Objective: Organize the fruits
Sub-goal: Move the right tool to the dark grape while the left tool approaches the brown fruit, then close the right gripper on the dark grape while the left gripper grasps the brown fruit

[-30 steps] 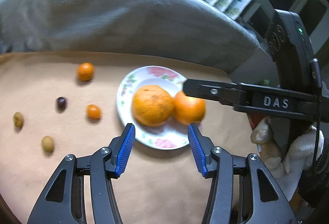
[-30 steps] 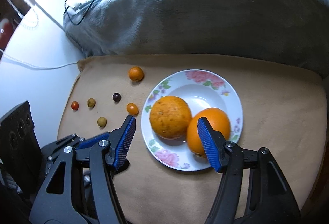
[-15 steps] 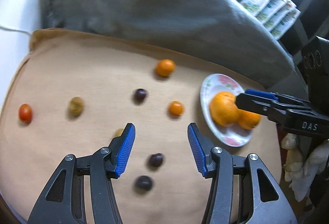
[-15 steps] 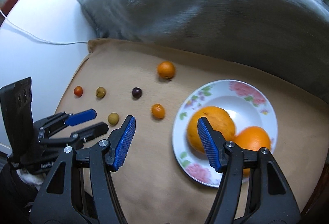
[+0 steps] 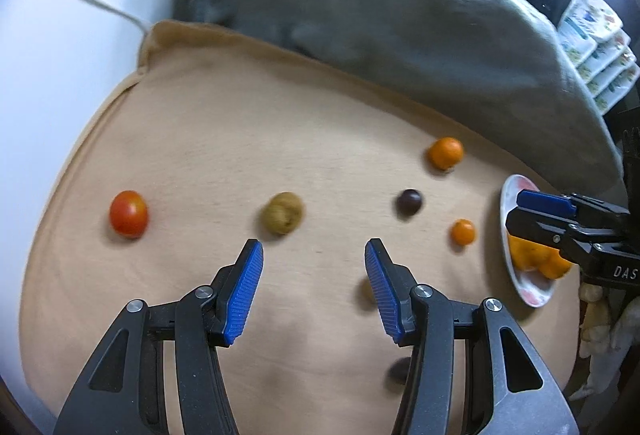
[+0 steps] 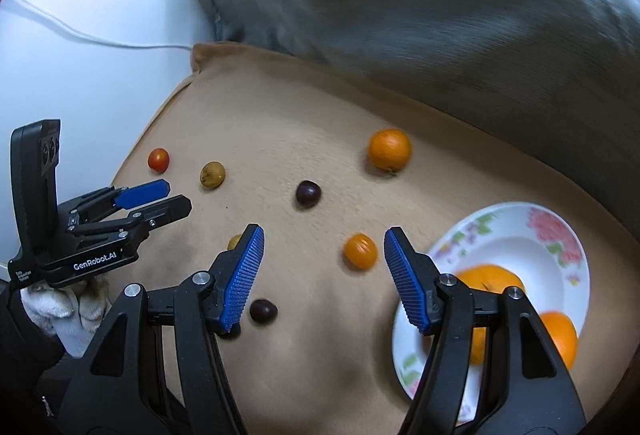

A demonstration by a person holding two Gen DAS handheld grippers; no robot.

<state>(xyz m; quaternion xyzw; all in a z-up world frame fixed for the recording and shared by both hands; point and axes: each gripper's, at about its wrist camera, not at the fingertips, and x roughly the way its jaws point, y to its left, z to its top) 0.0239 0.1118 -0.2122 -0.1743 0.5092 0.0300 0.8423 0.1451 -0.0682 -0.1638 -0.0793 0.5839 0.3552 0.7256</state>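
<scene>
Fruits are being hovered over on the tan cushion; both left tongs and right tongs are being held apart, empty.

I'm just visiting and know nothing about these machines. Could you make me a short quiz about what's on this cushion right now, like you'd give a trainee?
1. True or false: the left gripper is holding a piece of fruit.
2. What lies on the flowered plate? A) two oranges B) a tomato C) nothing
3. Fill in: the small red tomato lies nearest the ____ edge of the tan cushion in the right wrist view.

Key:
1. False. Both it and the right gripper are open and hold nothing.
2. A, the two oranges.
3. Left, beside the yellow-green fruit.
</scene>
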